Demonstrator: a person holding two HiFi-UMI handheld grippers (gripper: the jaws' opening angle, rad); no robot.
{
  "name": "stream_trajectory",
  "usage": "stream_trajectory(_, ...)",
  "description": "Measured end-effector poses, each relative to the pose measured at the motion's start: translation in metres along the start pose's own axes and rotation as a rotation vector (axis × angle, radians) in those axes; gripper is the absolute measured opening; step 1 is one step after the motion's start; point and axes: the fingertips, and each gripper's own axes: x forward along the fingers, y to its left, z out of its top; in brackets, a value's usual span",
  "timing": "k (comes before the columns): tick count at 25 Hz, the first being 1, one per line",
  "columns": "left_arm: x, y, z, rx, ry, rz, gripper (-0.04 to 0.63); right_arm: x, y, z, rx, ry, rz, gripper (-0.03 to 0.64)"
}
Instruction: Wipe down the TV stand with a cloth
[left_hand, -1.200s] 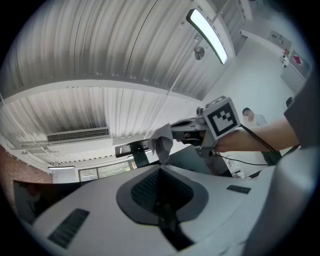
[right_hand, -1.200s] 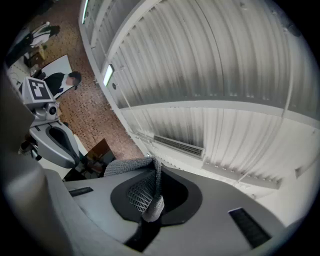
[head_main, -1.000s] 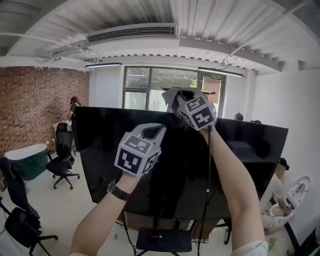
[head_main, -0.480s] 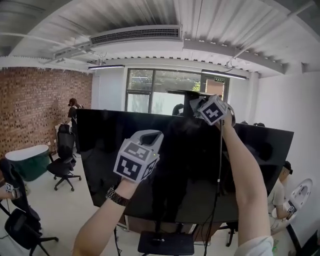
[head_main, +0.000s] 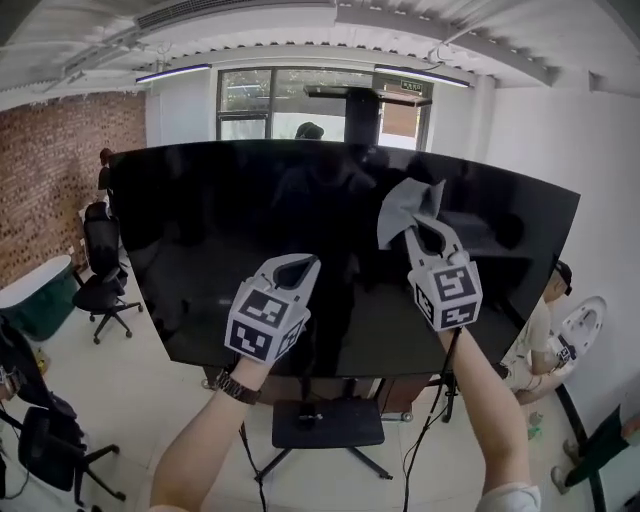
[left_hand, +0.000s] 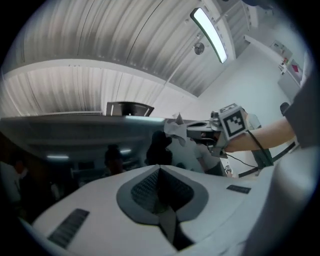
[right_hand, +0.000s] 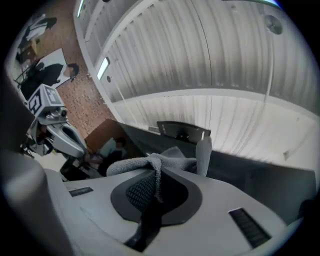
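Observation:
A large black TV screen (head_main: 220, 250) stands on a black stand with a flat base (head_main: 325, 425) on the floor. My right gripper (head_main: 424, 230) is shut on a grey cloth (head_main: 405, 205) and holds it up at the screen's right-centre. In the right gripper view, the cloth (right_hand: 150, 162) is pinched between the shut jaws of the right gripper (right_hand: 155, 176). My left gripper (head_main: 297, 266) hovers in front of the screen's lower middle. It (left_hand: 159, 172) is shut with nothing in it. The left gripper view also shows the cloth (left_hand: 175, 129).
Office chairs (head_main: 100, 285) stand at the left by a brick wall, and another dark chair (head_main: 40, 445) is at the lower left. A person (head_main: 545, 335) sits at the right past the TV's edge. A cable (head_main: 440, 400) hangs from my right gripper.
My right gripper has come down from the TV's top edge to mid-screen with the cloth. The view has tilted down, and the stand's base shows more fully. The left gripper has barely moved.

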Motion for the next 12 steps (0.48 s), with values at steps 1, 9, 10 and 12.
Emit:
stream_trajectory(1, -0.005, -0.007, -0.029, 0.0, 0.025, -0.007, 0.023, -0.015, 0.033, -0.026, 0.045, 0.004, 0.01, 0.006)
stream_trajectory(9, -0.056, -0.092, -0.342, -0.107, 0.084, -0.045, 0.023, -0.096, 0.306, -0.282, 0.231, 0.101, 0.08, 0.006)
stream_trajectory(10, -0.063, -0.106, -0.383, -0.123, 0.074, -0.044, 0.023, -0.108, 0.334, -0.314, 0.246, 0.104, 0.084, 0.006)
stream_trajectory(12, -0.075, -0.137, -0.467, -0.151, 0.067, -0.032, 0.023, -0.135, 0.385, -0.379, 0.281, 0.112, 0.096, 0.006)
